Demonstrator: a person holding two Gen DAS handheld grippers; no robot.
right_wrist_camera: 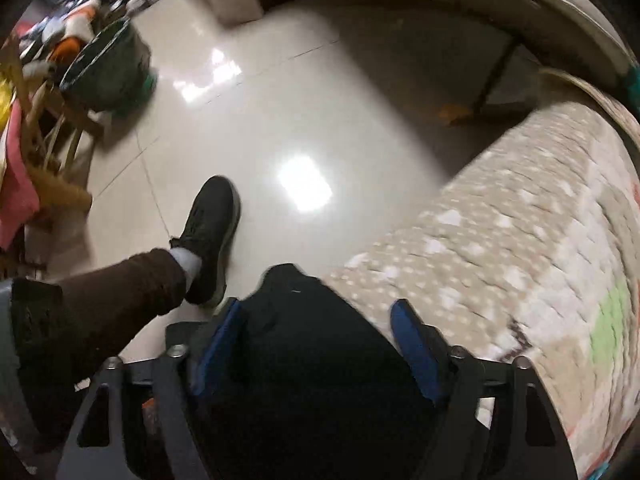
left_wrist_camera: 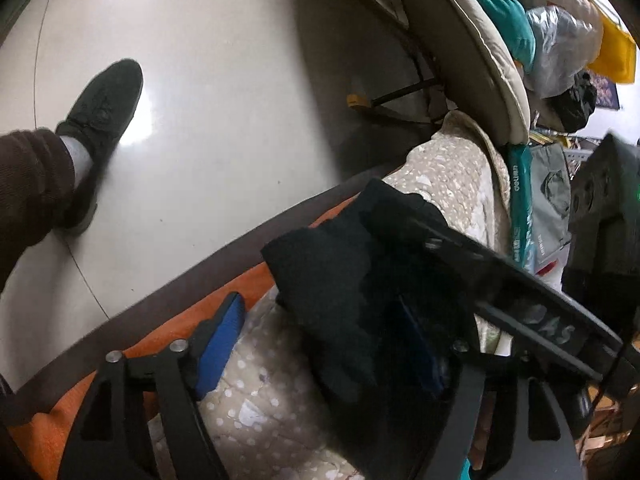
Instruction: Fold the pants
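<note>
Blue fingers (right_wrist_camera: pixel 218 344) of the right gripper (right_wrist_camera: pixel 320 344) stand wide apart around the black pants (right_wrist_camera: pixel 312 360); I cannot tell if they squeeze. Same for the left gripper (left_wrist_camera: pixel 320 344). Its pads are apart, with cloth bunched between. The pants sit at the spotted bed cover (right_wrist_camera: pixel 520 240) edge. They might slip off onto the shiny floor (right_wrist_camera: pixel 280 100), which has lots of room.

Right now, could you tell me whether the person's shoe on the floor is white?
No, the shoe on the pale tiled floor is black, with a light sock above it.
</note>
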